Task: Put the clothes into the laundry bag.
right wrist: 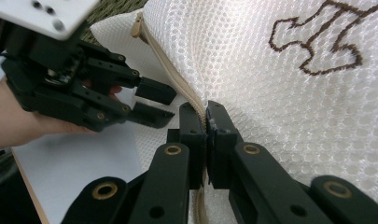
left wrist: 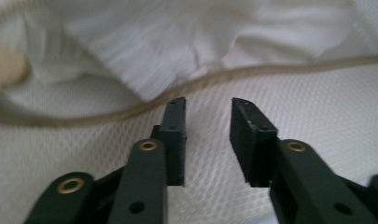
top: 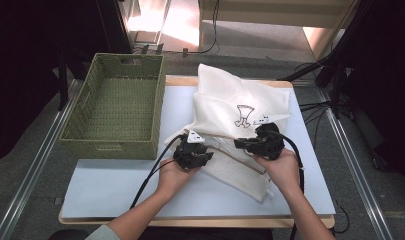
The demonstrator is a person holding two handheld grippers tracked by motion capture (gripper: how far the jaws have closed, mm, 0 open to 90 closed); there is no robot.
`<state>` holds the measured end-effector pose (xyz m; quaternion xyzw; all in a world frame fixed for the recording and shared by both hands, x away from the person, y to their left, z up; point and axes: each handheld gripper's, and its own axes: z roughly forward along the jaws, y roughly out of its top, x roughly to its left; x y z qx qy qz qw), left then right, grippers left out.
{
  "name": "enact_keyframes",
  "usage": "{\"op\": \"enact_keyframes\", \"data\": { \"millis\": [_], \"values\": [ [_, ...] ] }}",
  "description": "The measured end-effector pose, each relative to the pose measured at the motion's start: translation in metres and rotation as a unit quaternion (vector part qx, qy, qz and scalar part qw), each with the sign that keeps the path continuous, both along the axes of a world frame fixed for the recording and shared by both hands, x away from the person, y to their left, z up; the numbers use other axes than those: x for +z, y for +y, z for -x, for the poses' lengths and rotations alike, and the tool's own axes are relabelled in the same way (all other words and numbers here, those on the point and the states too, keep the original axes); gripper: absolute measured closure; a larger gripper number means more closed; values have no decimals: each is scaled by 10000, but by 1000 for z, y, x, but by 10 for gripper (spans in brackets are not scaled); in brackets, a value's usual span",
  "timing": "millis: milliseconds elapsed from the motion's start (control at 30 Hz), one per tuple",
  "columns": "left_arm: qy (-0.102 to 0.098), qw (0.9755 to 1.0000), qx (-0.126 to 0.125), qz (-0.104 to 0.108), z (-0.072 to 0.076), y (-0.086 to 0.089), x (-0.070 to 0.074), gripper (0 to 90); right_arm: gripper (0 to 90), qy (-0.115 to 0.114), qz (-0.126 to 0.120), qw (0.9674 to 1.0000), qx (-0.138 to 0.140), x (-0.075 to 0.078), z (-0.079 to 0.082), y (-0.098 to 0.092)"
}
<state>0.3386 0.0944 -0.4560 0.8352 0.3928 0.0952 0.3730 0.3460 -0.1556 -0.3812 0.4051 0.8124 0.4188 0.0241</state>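
Note:
A white mesh bag [top: 240,100] with a beige zipper and a brown stitched figure [right wrist: 322,42] lies on the white table [top: 115,180]. My right gripper [right wrist: 206,116] is shut on the bag's zipper edge [right wrist: 163,56], holding that edge raised; in the high view it [top: 238,144] sits at the bag's near right. My left gripper [left wrist: 207,121] stands open just short of the zipper line [left wrist: 252,74], with nothing between its jaws. White cloth [left wrist: 144,51] shows beyond the zipper. From the right gripper view, the left gripper [right wrist: 170,106] is a little to the left of the held edge.
A green woven basket [top: 157,100] stands on the table's far left, with nothing inside that I can see. Bare table top lies in front of both hands. Black cables trail from both grippers toward the near edge.

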Motion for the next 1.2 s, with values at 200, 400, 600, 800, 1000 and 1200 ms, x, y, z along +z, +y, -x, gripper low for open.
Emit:
{"op": "enact_keyframes", "data": {
  "millis": [200,400,600,800,1000,1200],
  "values": [
    [-139,9997,-8,-212,2,2,-14,729,879,-10,-13,10000,14,0,0,1],
    [-44,9999,-58,-121,-1,6,-14,900,878,2,3,10000,42,0,0,2],
    [-32,9993,-104,365,11,10,11,900,878,-1,-20,10000,26,0,0,1],
    [-237,9964,-554,596,35,9,44,900,878,-77,-108,9999,35,6,2,-1],
    [-414,9903,-864,1004,55,1,75,900,878,-222,-201,9995,90,21,8,-1],
    [-397,9854,-1240,1096,71,-17,77,900,878,-365,-232,9988,232,33,15,-5]
  ]
}}
